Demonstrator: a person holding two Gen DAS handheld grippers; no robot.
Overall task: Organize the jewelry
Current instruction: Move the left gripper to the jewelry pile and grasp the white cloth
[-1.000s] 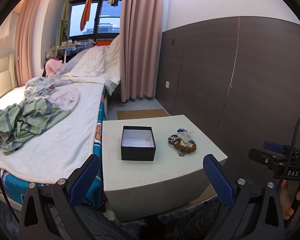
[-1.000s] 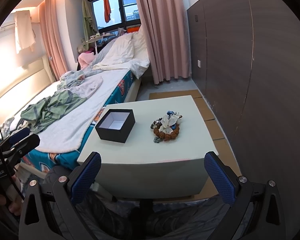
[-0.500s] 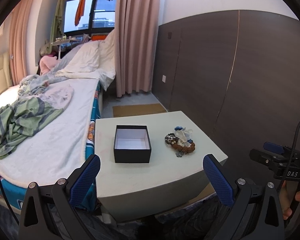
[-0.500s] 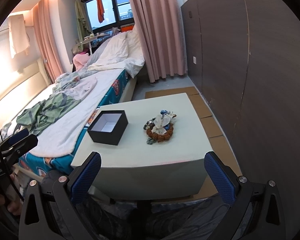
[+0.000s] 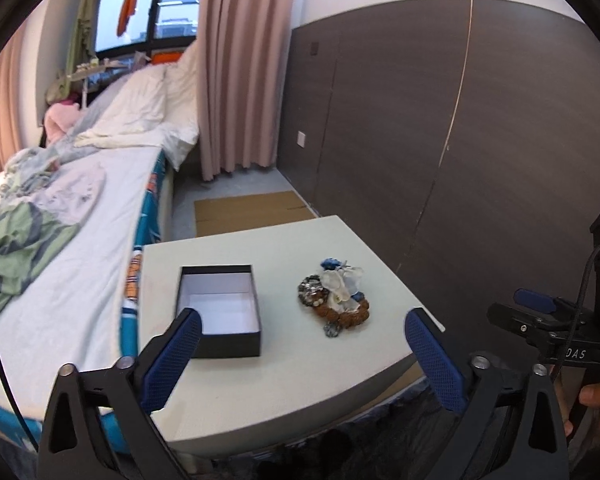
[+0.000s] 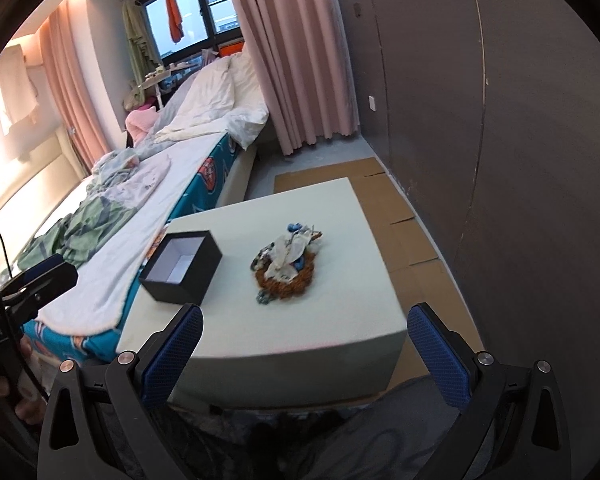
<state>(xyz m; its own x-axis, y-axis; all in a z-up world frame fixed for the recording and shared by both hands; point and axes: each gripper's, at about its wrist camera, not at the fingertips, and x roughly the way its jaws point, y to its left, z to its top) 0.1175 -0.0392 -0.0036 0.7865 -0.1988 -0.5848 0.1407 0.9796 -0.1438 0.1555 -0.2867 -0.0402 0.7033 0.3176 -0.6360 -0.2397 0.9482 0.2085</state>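
The left gripper (image 5: 302,354), a black frame with two blue textured pads, stands wide with nothing between its pads; its jaws have just been closing a little. It hangs at the near edge of a pale, square-topped desk (image 5: 268,392), tilted downward. The right gripper (image 6: 304,354), the same black and blue build, is also wide and empty, at the near edge of the desk further to the right. Neither touches anything.

Just beyond the left pad of the left gripper sits an open black cardboard box with a white lining (image 5: 220,312), rectangular and empty, its long side running away from the camera. To the right of the box, a clear gap apart, lies a small heap of jewelry (image 5: 336,300): a ring of brown beads, a darker beaded strand, something white and translucent on top, and bits of blue. The pieces overlap, so I cannot tell how many there are.

In the right wrist view the heap (image 6: 286,264) lies almost straight ahead between the pads, while the box (image 6: 182,266) sits off to the left. The right gripper therefore seems better lined up for the heap, the left one for the box.

Beyond the desk lie flattened brown cardboard, a rumpled bed and pink curtains.
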